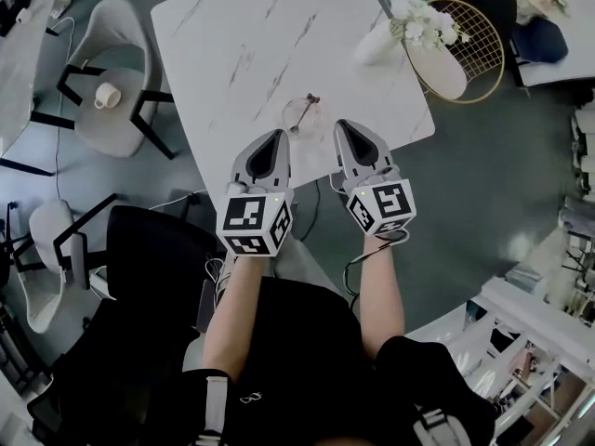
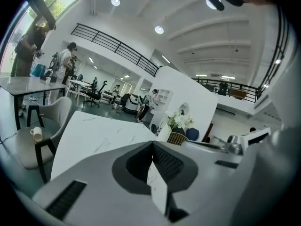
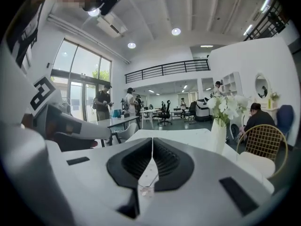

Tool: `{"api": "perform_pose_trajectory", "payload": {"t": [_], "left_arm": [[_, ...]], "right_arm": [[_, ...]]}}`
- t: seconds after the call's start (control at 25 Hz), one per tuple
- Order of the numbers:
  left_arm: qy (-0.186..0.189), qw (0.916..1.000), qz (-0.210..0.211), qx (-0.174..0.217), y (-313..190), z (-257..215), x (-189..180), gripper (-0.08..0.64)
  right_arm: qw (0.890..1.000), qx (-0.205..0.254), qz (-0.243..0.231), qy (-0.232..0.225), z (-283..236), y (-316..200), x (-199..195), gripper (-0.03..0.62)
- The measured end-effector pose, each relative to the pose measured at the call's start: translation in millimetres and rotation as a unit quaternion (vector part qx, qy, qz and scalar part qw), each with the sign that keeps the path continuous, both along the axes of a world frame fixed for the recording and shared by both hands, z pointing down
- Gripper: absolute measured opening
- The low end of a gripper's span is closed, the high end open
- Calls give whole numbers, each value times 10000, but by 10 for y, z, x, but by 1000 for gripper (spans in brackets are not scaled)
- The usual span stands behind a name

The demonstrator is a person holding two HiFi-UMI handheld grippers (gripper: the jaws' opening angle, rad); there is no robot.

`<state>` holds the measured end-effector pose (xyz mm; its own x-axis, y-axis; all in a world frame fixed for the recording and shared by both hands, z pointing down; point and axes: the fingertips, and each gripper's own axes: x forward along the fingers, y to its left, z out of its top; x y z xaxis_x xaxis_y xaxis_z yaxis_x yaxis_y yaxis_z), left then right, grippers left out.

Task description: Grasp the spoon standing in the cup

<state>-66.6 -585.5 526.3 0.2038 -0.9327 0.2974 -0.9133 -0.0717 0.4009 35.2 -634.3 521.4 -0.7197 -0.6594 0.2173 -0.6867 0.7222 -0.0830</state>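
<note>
Since the left gripper and right gripper both had their jaws pressed together on nothing, neither could take the spoon as they were. It stood leaning in the glass cup on the table, just ahead of the two tips and between them. The main risk seemed to be a shut tip pushed into the cup, which looked light and sat near the table's edge, so it could tip or slide. The thin handle might also swing round the rim away from closing pads.
</note>
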Motion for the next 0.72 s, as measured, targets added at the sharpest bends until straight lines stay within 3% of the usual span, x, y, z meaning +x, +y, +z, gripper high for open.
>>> {"api": "perform_pose_trajectory", "payload": {"t": [0.12, 0.24, 0.4, 0.56, 0.72], "left_arm": [[44, 9999, -39, -92, -54, 61, -66, 15], [19, 9998, -76, -165, -96, 93, -151, 15], [-1, 9996, -128, -270, -114, 155, -271, 15], [3, 9992, -160, -360, -108, 224, -353, 15], [126, 9990, -197, -381, -101, 221, -420, 15]], "right_arm": [[9993, -213, -232, 208, 185, -166, -79, 80], [9973, -396, -378, 482, 424, -317, -162, 84], [9923, -814, -479, 802, 812, -505, -257, 138], [9858, -1085, -591, 1136, 1134, -652, -334, 152], [9830, -1328, -671, 1075, 1290, -709, -418, 152]]}}
